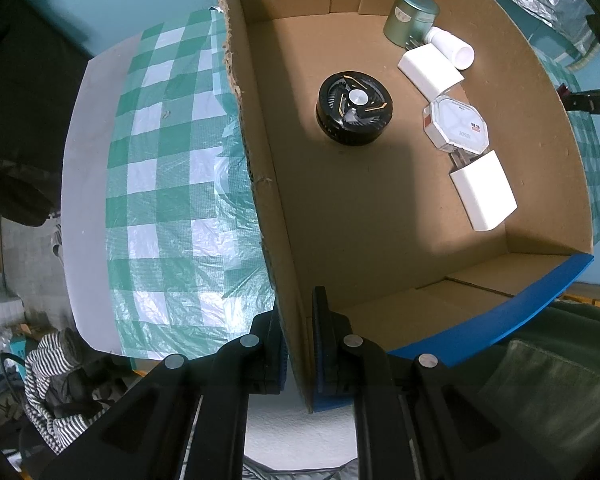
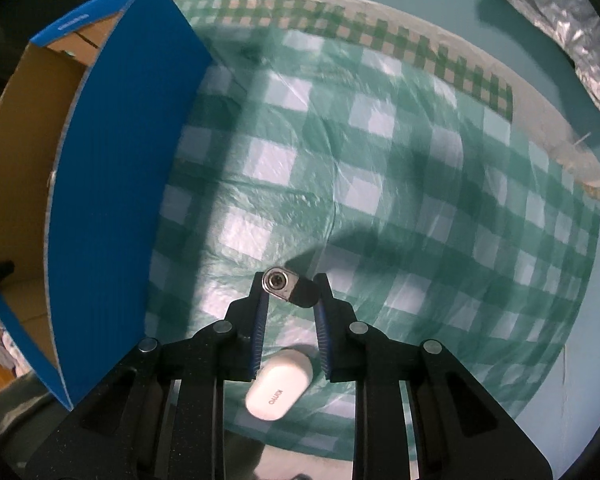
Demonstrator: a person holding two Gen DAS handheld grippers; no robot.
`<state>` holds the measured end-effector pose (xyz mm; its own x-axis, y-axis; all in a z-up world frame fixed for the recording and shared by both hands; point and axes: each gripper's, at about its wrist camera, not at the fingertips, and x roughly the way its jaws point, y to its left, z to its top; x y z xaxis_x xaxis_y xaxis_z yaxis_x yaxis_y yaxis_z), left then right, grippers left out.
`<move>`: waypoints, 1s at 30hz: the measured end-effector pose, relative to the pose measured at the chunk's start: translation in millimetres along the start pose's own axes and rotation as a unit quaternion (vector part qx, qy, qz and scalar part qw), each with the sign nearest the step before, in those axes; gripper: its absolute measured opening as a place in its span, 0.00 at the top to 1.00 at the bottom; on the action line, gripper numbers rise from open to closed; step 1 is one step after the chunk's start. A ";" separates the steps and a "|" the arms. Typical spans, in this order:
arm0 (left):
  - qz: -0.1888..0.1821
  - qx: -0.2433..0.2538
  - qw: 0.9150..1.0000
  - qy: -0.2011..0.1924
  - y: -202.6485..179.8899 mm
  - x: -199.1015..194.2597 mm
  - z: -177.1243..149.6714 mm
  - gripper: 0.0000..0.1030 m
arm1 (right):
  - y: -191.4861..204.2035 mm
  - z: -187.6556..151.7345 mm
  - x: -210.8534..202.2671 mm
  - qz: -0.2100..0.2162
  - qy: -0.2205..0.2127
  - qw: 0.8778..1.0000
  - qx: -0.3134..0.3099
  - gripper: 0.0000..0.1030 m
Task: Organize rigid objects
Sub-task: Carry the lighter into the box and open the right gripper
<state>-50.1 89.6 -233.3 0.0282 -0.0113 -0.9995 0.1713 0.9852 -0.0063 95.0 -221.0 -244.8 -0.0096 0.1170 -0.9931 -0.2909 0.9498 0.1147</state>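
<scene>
Two claws show, one in each view. In the left wrist view, the left claw (image 1: 298, 344) pinches the box (image 1: 260, 128) wall, one finger outside and one finger inside. Five things sit on the box floor: a round black fan (image 1: 354, 108) near the middle, a green tin (image 1: 410, 18) by the far wall, a white bottle (image 1: 454, 48) lying just beside the tin, a white block (image 1: 430, 70) touching the bottle, an eight-sided case (image 1: 456, 126) next to that, and one more white block (image 1: 484, 190) nearer the camera. The box stands on a green and white checked cloth (image 1: 160, 184) that covers the worktop. In the right wrist view, the right claw (image 2: 290, 290) is closed on a small black and silver thing (image 2: 286, 284), held up above the cloth (image 2: 380, 140). A white oval case (image 2: 280, 384) lies on the cloth below the claw. The blue outside of the box (image 2: 112, 200) is to the left, apart from the claw.
</scene>
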 end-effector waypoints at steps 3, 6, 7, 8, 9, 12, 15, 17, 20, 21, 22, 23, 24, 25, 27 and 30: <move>-0.001 -0.001 1.000 0.000 0.1 0.0 0.2 0.90 | 3.0 1.0 -6.6 0.003 -0.007 1.000 -0.005 0.80; -0.001 -0.001 1.000 0.000 0.1 0.2 0.3 0.90 | 9.8 3.3 -13.6 0.004 -0.012 1.000 -0.009 0.80; -0.001 -0.001 1.000 0.000 -0.1 0.3 0.3 0.90 | 11.6 1.8 -15.2 0.006 -0.015 1.000 -0.011 0.80; -0.001 -0.001 1.000 0.000 0.0 0.4 0.3 0.90 | 13.8 1.9 -19.0 0.008 -0.018 1.000 -0.013 0.80; -0.001 -0.001 1.000 0.000 -0.1 0.5 0.2 0.90 | 13.0 3.6 -20.6 0.010 -0.019 1.000 -0.015 0.80; -0.001 -0.001 1.000 0.000 -0.5 0.7 0.1 0.90 | 22.4 5.3 -35.0 0.013 -0.029 0.999 -0.025 0.80; -0.001 -0.001 1.000 0.000 -0.3 1.0 0.2 0.90 | 33.1 8.4 -50.9 0.018 -0.040 0.998 -0.037 0.80; -0.001 -0.002 1.000 0.000 -0.4 1.0 0.1 0.90 | 40.9 10.7 -61.7 0.022 -0.048 0.998 -0.046 0.80; -0.001 -0.002 1.000 0.000 0.2 0.7 -0.2 0.90 | 53.3 15.2 -76.0 0.027 -0.059 0.996 -0.063 0.80; -0.001 -0.002 1.000 -0.001 0.1 0.4 -0.3 0.90 | 59.7 17.3 -81.8 0.029 -0.064 0.995 -0.070 0.80; -0.002 -0.003 1.000 0.000 0.3 1.1 -0.2 0.90 | 65.0 18.9 -85.8 0.031 -0.067 0.994 -0.077 0.80; -0.002 -0.003 1.000 0.000 0.1 0.9 -0.3 0.90 | 70.7 20.3 -89.2 0.033 -0.069 0.994 -0.083 0.80; -0.002 -0.003 1.000 0.000 0.6 0.5 -0.6 0.90 | 74.5 21.0 -91.7 0.035 -0.071 0.993 -0.088 0.80; -0.002 -0.003 1.000 -0.001 0.8 0.3 -0.9 0.90 | 82.3 22.8 -95.1 0.039 -0.074 0.992 -0.097 0.80; -0.003 -0.004 1.000 -0.001 1.3 0.3 -1.7 0.90 | 91.7 24.6 -97.4 0.043 -0.074 0.990 -0.110 0.80; -0.004 -0.005 1.000 -0.003 1.3 -0.3 -2.9 0.90 | 109.2 28.7 -97.7 0.046 -0.074 0.987 -0.132 0.80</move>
<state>-52.8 91.4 -233.1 0.0324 -0.0192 -0.9993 0.1620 0.9867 -0.0137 91.7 -120.4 -134.5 0.0860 0.2586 -0.9621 -0.5348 0.8268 0.1744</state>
